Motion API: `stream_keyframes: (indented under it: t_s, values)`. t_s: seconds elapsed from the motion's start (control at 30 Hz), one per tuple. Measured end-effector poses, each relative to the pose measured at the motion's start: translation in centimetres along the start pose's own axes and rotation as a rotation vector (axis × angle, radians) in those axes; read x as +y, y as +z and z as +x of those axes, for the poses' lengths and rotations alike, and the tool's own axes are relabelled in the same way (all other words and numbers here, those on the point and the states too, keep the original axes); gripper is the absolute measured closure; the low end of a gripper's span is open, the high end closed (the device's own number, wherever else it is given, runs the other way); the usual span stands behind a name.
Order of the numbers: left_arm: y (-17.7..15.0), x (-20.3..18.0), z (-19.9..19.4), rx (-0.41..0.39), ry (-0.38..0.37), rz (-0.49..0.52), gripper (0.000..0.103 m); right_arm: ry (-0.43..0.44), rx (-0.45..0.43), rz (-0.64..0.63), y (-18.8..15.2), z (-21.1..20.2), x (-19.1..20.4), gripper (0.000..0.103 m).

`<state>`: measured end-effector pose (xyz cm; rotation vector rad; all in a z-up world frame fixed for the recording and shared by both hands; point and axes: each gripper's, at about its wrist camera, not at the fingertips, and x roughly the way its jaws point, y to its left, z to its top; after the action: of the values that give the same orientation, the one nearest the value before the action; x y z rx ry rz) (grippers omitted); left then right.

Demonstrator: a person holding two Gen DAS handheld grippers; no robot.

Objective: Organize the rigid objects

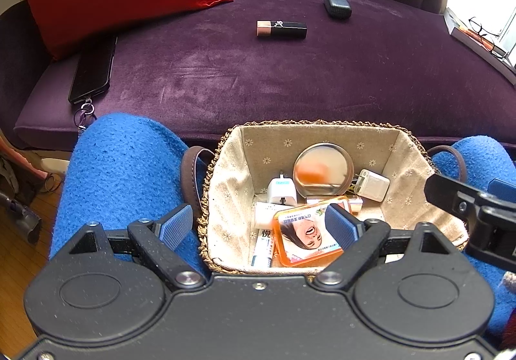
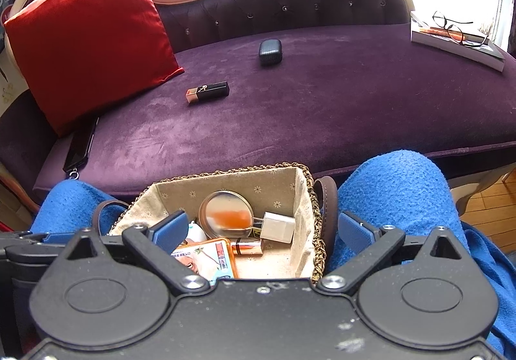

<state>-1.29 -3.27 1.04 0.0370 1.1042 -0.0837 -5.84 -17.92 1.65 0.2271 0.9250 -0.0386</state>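
Note:
A woven basket [image 1: 290,137] [image 2: 232,186] with a cloth lining rests on a person's lap. Inside lie a round tin [image 1: 322,170], two white chargers [image 1: 282,192] [image 2: 277,226], an orange box [image 1: 306,231] and a rose-gold tube [image 2: 250,246]. My left gripper [image 1: 258,226] is open astride the basket's left wall, nothing pressed. My right gripper [image 2: 262,229] is open astride the right wall. On the purple sofa beyond lie a black lipstick [image 1: 281,29] [image 2: 208,92] and a dark case [image 1: 337,5] [image 2: 270,52].
A red cushion [image 2: 90,34] leans at the sofa's left end, with a black phone [image 1: 93,70] partly under it. A book with glasses [image 2: 458,41] on top lies at the right end. Blue-clad knees [image 1: 122,166] flank the basket. Wooden floor [image 2: 490,208] shows at the right.

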Motion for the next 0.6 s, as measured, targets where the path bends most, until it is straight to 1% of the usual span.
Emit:
stream_keyframes:
  t_s: [0.07, 0.13, 0.23, 0.37, 0.6]
  values:
    - [0.1, 0.0, 0.0, 0.003, -0.002, -0.002, 0.015, -0.009, 0.002, -0.008, 0.0, -0.1, 0.1, 0.002]
    - [0.1, 0.2, 0.0, 0.001, -0.004, -0.008, 0.008, -0.02, 0.003, -0.018, 0.0, -0.2, 0.3, 0.002]
    - [0.2, 0.3, 0.1, 0.003, -0.004, -0.019, 0.008, -0.038, 0.006, -0.038, 0.0, -0.2, 0.7, 0.0]
    - [0.3, 0.4, 0.4, 0.021, -0.003, -0.023, 0.008, -0.046, 0.03, -0.055, 0.3, 0.2, 1.0, 0.0]
    - [0.6, 0.4, 0.9, 0.046, -0.004, -0.023, 0.008, -0.06, 0.064, -0.041, 0.6, 0.8, 0.9, 0.0]
